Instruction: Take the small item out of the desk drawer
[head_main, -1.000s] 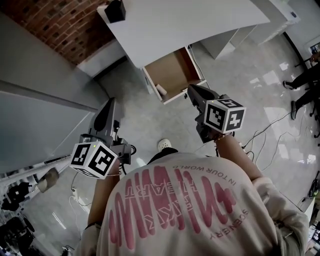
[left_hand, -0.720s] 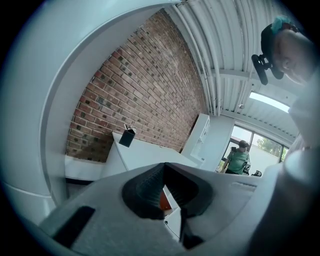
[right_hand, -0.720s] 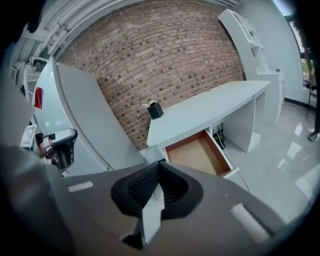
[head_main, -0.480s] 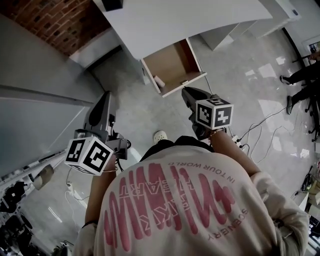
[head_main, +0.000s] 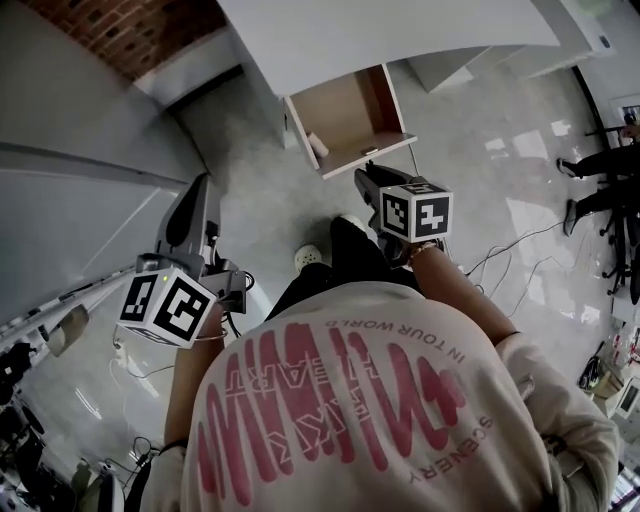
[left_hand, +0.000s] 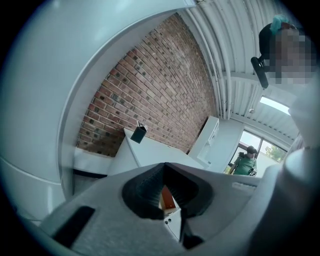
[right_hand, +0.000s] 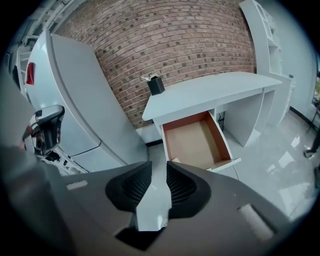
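So the drawer (right_hand: 192, 142) of the white desk (right_hand: 210, 90) is already pulled out, which puts this at the reach-in part of the job, not the opening part. The small item (head_main: 318, 146) is a pale little thing lying on the drawer's bottom, tucked against the side wall on the person's left and close to the front panel. I can't tell what it actually is, it's too small in every view.

The right gripper (right_hand: 159, 167) hangs just short of the drawer front, angled down toward it. Its jaws have just been opening and now stand partly apart with nothing between them, only floor showing through the gap. The left gripper (left_hand: 164, 167) is off to the side, well away from the drawer, with its tips together and holding nothing (looks like it's just along for the ride).

My guess for the next move: the right one has to go over the front panel and down into that near corner, with one jaw on each side of the item. The side wall leaves little room there, so I'd probably open a bit wider first, then close only once the pads are properly around it
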